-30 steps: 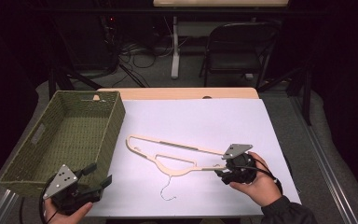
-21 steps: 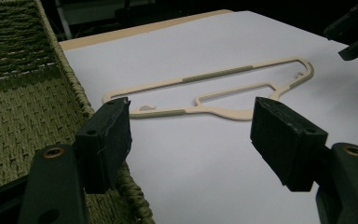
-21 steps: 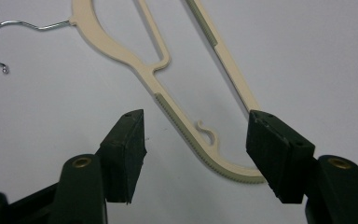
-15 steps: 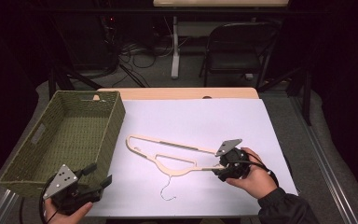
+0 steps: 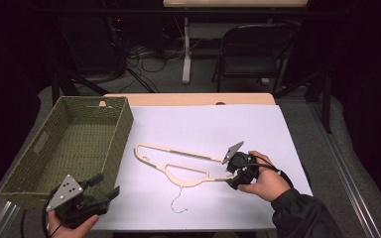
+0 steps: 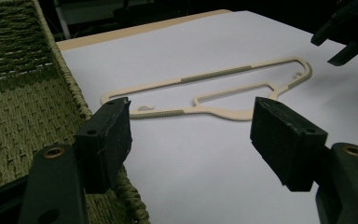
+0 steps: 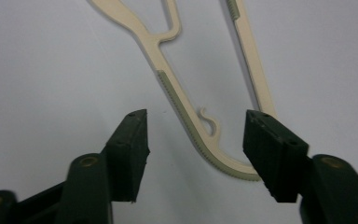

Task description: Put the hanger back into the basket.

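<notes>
Hanger (image 5: 178, 166) flat on sheet, ungrasped. Right gripper (image 7: 193, 154) spread, jaws closing around its end; left gripper (image 6: 191, 135) spread, idle. Basket (image 5: 39, 148) holding nothing.

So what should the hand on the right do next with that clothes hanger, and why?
Probably finish closing the right gripper on the hanger. Its jaws have just been closing, the hanger's curved end lies between them, but the pads do not yet press on it. The left gripper waits open by the basket.
</notes>
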### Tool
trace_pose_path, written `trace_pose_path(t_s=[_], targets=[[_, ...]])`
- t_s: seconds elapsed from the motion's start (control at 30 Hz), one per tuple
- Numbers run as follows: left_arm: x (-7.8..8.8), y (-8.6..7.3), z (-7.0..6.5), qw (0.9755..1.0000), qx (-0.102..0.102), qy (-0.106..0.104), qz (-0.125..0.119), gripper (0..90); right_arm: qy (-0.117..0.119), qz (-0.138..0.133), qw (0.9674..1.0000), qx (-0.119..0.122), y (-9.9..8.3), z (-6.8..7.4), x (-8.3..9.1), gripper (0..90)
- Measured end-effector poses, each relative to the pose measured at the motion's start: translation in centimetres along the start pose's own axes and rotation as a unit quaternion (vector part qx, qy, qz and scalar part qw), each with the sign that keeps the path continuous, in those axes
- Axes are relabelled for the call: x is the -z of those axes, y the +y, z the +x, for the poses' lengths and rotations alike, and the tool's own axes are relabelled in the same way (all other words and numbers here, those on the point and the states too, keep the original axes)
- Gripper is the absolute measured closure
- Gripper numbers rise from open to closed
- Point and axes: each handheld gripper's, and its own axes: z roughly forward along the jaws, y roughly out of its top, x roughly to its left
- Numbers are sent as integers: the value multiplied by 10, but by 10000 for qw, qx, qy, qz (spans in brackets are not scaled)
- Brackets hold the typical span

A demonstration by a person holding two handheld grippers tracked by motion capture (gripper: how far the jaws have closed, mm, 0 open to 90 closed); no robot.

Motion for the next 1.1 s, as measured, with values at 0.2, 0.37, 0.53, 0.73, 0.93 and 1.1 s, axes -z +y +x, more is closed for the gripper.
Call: trace_pose_path(t_s=[0.2,0.37,0.53,0.73,0.93,1.1], targets=[[-1,0,0,10000,-6,-24,-13,291,233,273,9992,172,10,-4,-6,488],[-1,0,0,10000,-11,-23,-11,292,339,372,9980,394,17,-6,-12,547],[-1,0,0,10000,0,-27,-15,292,421,605,9948,710,25,-3,-20,600],[-2,0,0,10000,-7,-37,-8,293,627,723,9908,956,31,-4,-31,636],[-3,0,0,10000,-18,-43,12,293,584,820,9882,1158,33,-4,-40,636],[-3,0,0,10000,-5,-43,10,293,504,900,9868,1250,36,-1,-37,634]])
